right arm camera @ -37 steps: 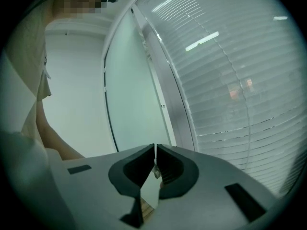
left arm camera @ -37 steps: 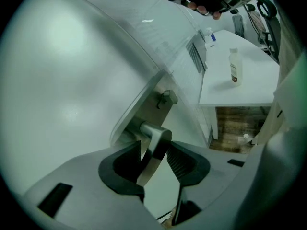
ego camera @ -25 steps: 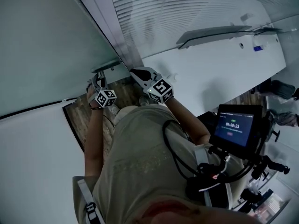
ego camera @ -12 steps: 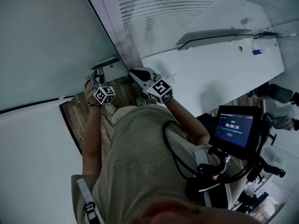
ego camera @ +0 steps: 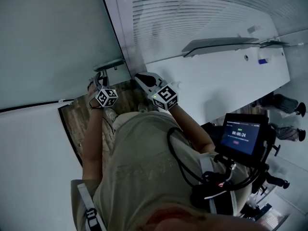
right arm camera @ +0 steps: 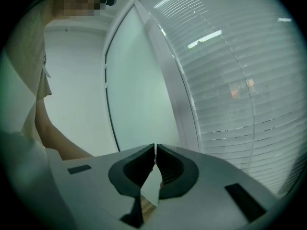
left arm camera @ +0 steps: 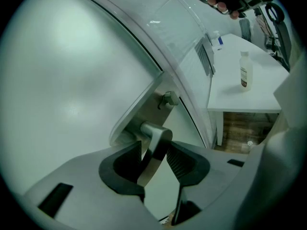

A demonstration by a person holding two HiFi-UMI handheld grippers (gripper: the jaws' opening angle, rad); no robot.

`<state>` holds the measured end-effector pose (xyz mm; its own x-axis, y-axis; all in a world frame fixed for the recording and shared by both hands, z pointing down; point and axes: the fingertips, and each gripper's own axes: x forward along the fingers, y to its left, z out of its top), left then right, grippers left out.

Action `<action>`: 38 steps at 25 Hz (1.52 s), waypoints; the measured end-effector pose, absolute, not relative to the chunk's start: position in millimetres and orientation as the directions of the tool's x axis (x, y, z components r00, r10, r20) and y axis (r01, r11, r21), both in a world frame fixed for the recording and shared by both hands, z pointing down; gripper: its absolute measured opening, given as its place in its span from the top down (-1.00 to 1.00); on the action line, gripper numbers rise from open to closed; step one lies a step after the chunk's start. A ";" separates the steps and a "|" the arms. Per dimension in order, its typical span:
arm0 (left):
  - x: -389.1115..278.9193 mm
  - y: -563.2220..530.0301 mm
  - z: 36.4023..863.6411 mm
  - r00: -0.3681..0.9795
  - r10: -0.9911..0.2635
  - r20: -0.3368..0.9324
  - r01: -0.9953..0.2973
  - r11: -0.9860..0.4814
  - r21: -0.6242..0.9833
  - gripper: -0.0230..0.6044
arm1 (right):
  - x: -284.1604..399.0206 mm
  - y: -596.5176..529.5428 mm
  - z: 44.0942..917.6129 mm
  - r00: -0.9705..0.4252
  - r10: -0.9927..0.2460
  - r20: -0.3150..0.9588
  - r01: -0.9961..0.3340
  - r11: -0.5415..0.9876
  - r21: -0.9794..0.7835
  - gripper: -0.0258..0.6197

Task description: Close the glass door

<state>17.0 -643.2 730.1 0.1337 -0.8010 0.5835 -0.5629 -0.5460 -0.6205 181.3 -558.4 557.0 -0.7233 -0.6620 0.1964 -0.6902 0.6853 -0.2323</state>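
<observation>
Now the glass door (ego camera: 53, 42) stands closer to the grey frame post (ego camera: 122, 23) than it does a second earlier. In the head view the top of its dark free edge has swung rightward, and the edge lies almost along the post with only a thin sliver between them.

The left gripper (left arm camera: 154, 146) is clamped on the metal lever handle (left arm camera: 156, 134), which sits just on the door side of the post. Both ribbed pads bear on the lever, and the grip looks the same throughout the swing. The right gripper (right arm camera: 155, 150) is squeezed shut on nothing. It hangs near the foot of the post, on the side of the slatted blind panel (ego camera: 192, 8), and plays no part.

I judge that the closing stroke is nearly done, with the door being drawn by its handle toward the post. What remains is the last bit of travel until the edge meets the post, then release of the lever. A gentle finish matters, since glass striking a frame hard is a risk.
</observation>
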 end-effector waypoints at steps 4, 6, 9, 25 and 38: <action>19.6 -643.4 729.7 0.127 -0.811 0.571 -0.559 -0.534 -0.634 0.36 | 182.0 -560.2 556.9 -0.725 -0.661 0.196 -0.689 0.690 -0.223 0.87; 20.1 -642.0 729.8 0.123 -0.814 0.567 -0.559 -0.529 -0.638 0.36 | 180.8 -560.1 554.2 -0.725 -0.659 0.198 -0.689 0.692 -0.218 0.87; 18.9 -642.2 729.0 0.116 -0.820 0.561 -0.558 -0.521 -0.646 0.36 | 179.2 -563.2 550.5 -0.718 -0.668 0.194 -0.696 0.687 -0.211 0.87; 13.4 -648.1 727.5 0.097 -0.824 0.558 -0.548 -0.512 -0.661 0.38 | 166.6 -559.2 548.8 -0.743 -0.639 0.197 -0.669 0.718 -0.193 0.87; 9.4 -665.6 739.5 0.064 -0.791 0.608 -0.514 -0.548 -0.659 0.41 | 178.6 -567.9 554.6 -0.717 -0.672 0.184 -0.697 0.693 -0.186 0.87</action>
<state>9.4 -665.6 739.5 0.0644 -0.7915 0.6078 -0.5144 -0.5482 -0.6594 178.6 -567.9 554.6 -0.7171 -0.6723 0.1837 -0.6970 0.6926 -0.1859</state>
